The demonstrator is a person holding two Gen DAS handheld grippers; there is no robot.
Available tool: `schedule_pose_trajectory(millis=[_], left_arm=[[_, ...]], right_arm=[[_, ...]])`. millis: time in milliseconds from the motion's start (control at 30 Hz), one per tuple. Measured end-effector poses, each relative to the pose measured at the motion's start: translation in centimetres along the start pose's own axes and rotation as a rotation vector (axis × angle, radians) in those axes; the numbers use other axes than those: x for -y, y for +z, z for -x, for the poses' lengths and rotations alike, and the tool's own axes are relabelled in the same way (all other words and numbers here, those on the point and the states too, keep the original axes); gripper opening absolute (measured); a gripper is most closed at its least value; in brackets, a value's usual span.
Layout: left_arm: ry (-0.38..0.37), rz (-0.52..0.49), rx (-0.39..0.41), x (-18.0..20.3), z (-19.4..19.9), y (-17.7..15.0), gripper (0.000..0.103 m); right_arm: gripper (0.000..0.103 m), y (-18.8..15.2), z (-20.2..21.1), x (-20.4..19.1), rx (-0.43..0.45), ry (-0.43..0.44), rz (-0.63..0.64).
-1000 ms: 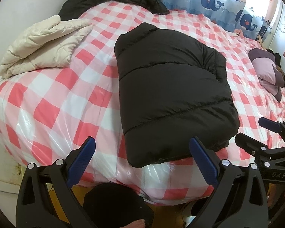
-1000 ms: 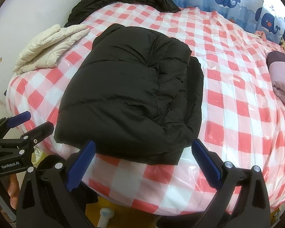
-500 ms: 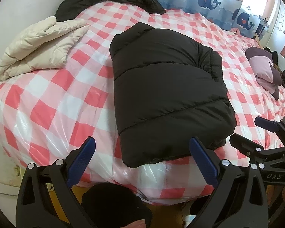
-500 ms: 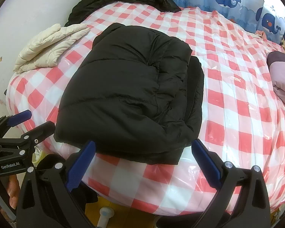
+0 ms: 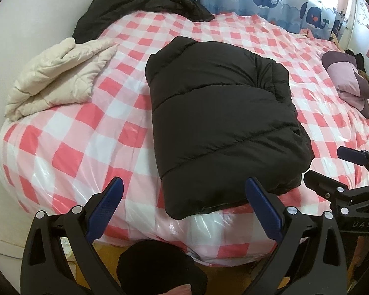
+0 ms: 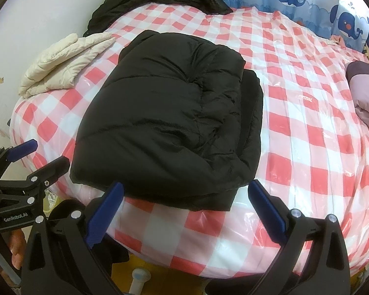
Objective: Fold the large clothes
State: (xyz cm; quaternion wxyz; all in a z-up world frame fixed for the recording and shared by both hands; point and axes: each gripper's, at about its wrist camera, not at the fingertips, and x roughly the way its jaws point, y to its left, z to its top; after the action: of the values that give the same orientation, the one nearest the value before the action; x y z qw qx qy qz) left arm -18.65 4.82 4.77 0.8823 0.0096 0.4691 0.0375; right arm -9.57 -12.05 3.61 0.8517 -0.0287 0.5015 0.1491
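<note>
Black puffer jacket (image 5: 223,125) folded into a thick rectangular bundle, quilted seams running across the top, one padded layer doubled over another along its right side. Lying flat near the front edge of the bed (image 5: 69,145), slightly toward the front-right, its nearest corner overhanging the rounded edge a little.

Left gripper (image 5: 184,209) spread wide, blue-padded fingers (image 5: 105,209) hovering just off the front edge, nothing between them, not touching the jacket. Right gripper (image 6: 184,209) likewise wide apart and empty, poised just before the jacket's near hem. Each gripper visible at the side of the other's view.

Bed covered in red-and-white checked sheet under glossy clear plastic, wrinkled and reflecting light. Cream quilted garment (image 5: 59,78) folded at the left edge, well apart from the jacket. Dark crumpled garment (image 5: 140,9) heaped at the far-left corner against the white wall. Purple-and-mauve bundle (image 5: 346,81) by the right edge. Blue whale-print curtain (image 5: 265,2) along the far side. Yellowish floor below the front edge.
</note>
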Motion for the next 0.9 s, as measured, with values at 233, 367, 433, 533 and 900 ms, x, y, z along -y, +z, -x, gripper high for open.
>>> schedule_pose_trajectory(millis=[233, 367, 433, 533, 900], left_arm=[[0.002, 0.006, 0.002, -0.15, 0.09, 0.03, 0.095], [0.004, 0.016, 0.002, -0.38, 0.12, 0.06, 0.095], [0.003, 0.02, 0.003, -0.51, 0.1, 0.1, 0.095], [0.004, 0.024, 0.006, -0.62, 0.17, 0.13, 0.095], [0.018, 0.01, 0.012, 0.25, 0.59, 0.14, 0.095]], right_arm=[[0.098, 0.0, 0.02, 0.06, 0.001, 0.0, 0.0], [0.098, -0.05, 0.03, 0.0, -0.002, 0.001, 0.001], [0.098, 0.01, 0.1, -0.07, -0.003, 0.002, 0.001], [0.098, -0.01, 0.12, -0.18, -0.003, 0.003, 0.003], [0.098, 0.18, 0.26, -0.13, 0.002, 0.006, 0.007]])
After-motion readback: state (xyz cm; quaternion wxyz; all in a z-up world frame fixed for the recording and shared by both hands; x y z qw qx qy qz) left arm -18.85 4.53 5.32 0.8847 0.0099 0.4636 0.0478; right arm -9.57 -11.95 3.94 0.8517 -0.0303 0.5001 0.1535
